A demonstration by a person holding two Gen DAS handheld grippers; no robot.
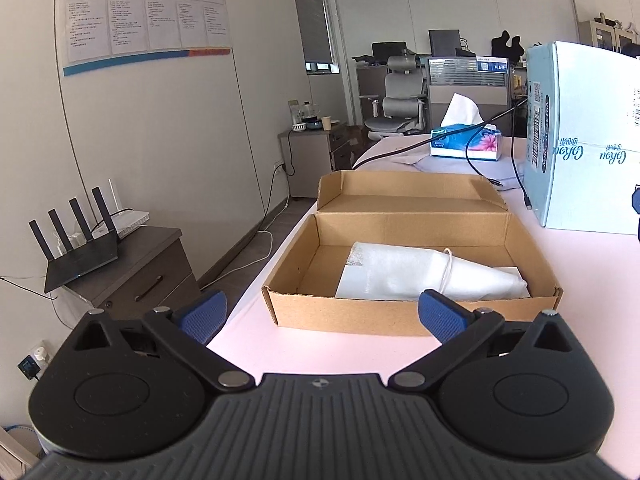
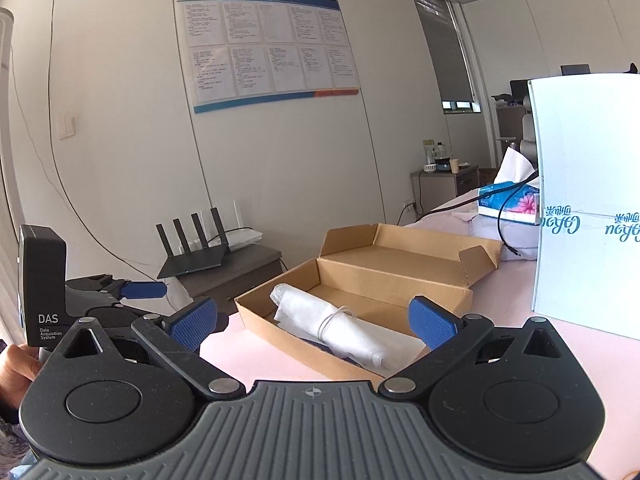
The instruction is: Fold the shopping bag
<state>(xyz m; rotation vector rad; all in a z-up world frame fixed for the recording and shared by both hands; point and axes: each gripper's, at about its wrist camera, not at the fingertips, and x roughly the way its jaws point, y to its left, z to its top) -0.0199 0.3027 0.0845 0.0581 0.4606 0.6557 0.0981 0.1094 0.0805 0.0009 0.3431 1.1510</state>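
Bag's in the box, rolled up: the white shopping bag (image 1: 432, 276) is lying as a tapered bundle on the floor of the shallow cardboard box (image 1: 408, 314), with its cord handle looped around the middle. In your left wrist view the wide end points to the left side of the box and the narrow end to the right. It sits on top of some flat sheet, can't tell what that is.

Your left gripper (image 1: 322, 314) is fully released, blue pads spread wide with nothing between them, hanging just short of the near wall of the box. Same story for your right gripper (image 2: 312, 322): jaws wide apart, gripping nothing, with the bag (image 2: 340, 324) showing in the gap beyond the pads but not touched by them. From the right wrist view you can also see your left gripper (image 2: 140, 290) off to the left side, with your hand (image 2: 14, 372) wrapped around its grip under the black DAS module (image 2: 42, 284).

The box's lid (image 1: 408, 192) is flipped open toward the back. Everything sits on a pale pink table (image 1: 580, 280). To the right stands a big light-blue carton (image 1: 584, 136), and behind the box there's a tissue pack (image 1: 466, 142) with a tissue sticking up and a black cable (image 1: 516, 168) draped across the table. Off the table's left edge there's a black router (image 1: 78, 254) with four antennas on a dark cabinet (image 1: 140, 276), and a notice board (image 2: 268, 46) on the wall.
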